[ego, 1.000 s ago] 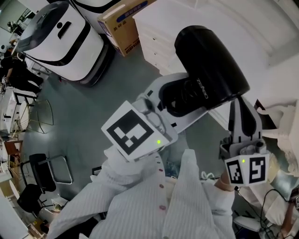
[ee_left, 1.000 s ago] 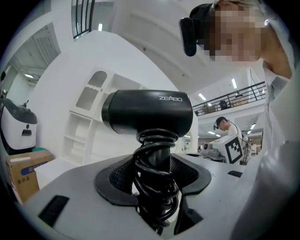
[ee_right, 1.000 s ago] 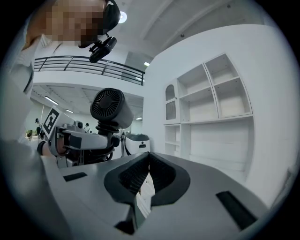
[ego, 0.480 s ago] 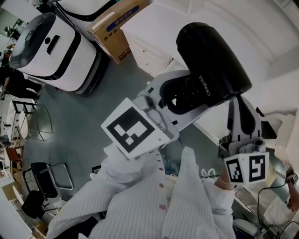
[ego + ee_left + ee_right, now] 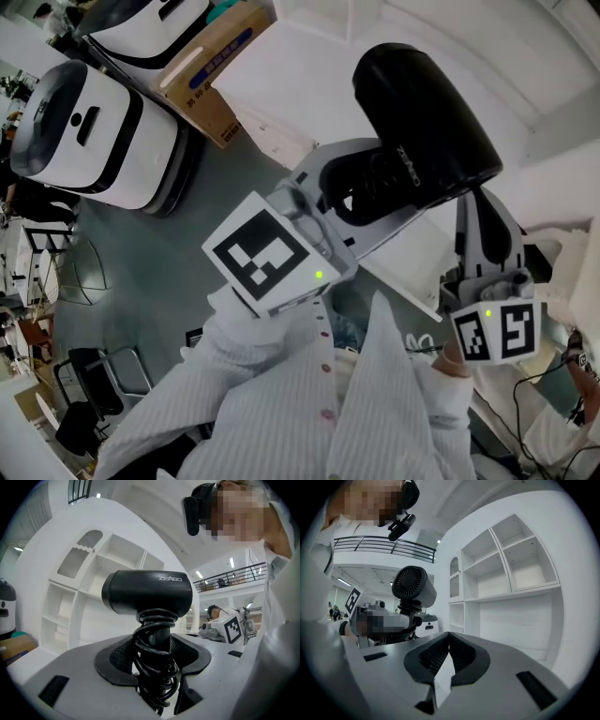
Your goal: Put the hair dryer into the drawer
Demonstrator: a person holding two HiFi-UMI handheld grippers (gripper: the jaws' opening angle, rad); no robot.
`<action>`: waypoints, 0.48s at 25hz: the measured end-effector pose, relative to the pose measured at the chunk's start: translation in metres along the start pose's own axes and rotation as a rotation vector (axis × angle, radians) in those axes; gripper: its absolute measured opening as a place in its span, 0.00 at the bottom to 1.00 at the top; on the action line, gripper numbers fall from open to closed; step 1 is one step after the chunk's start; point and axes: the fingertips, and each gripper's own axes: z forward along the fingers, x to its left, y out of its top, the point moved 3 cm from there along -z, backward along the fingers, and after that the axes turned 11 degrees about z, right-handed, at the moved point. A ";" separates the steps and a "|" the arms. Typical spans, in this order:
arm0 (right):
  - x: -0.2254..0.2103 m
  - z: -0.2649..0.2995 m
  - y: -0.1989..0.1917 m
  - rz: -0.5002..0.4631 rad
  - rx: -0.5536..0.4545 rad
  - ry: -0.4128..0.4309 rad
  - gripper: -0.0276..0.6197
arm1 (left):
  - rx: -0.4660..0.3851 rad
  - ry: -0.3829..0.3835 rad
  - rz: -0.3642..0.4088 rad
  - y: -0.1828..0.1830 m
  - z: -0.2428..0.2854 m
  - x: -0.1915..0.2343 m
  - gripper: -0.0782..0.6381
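Note:
The black hair dryer stands upright above my left gripper, which is shut on its handle. In the left gripper view the barrel lies crosswise, and the handle, wound with black cord, sits between the jaws of my left gripper. My right gripper is shut with nothing between its pads. It hangs to the right of the dryer, and its marker cube shows low in the head view. From the right gripper view I see the dryer's rear grille.
A white cabinet with drawer fronts stands ahead, below the dryer. A cardboard box and a white rounded machine stand on the grey floor at the left. White wall shelves fill the background. Black chairs stand at lower left.
Both grippers and the dryer have travelled on together toward the white cabinet. The box and the white machine have slid left and up in the head view. Neither grip has altered.

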 end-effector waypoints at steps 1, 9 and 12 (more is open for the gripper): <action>-0.005 0.004 0.003 -0.002 -0.002 -0.005 0.06 | 0.000 -0.009 0.005 0.001 0.007 0.004 0.43; -0.024 0.008 0.011 0.001 -0.030 -0.072 0.06 | -0.022 -0.106 0.036 0.005 0.036 0.012 0.43; -0.026 0.006 0.013 -0.001 -0.035 -0.102 0.06 | -0.025 -0.149 0.031 0.005 0.042 0.013 0.43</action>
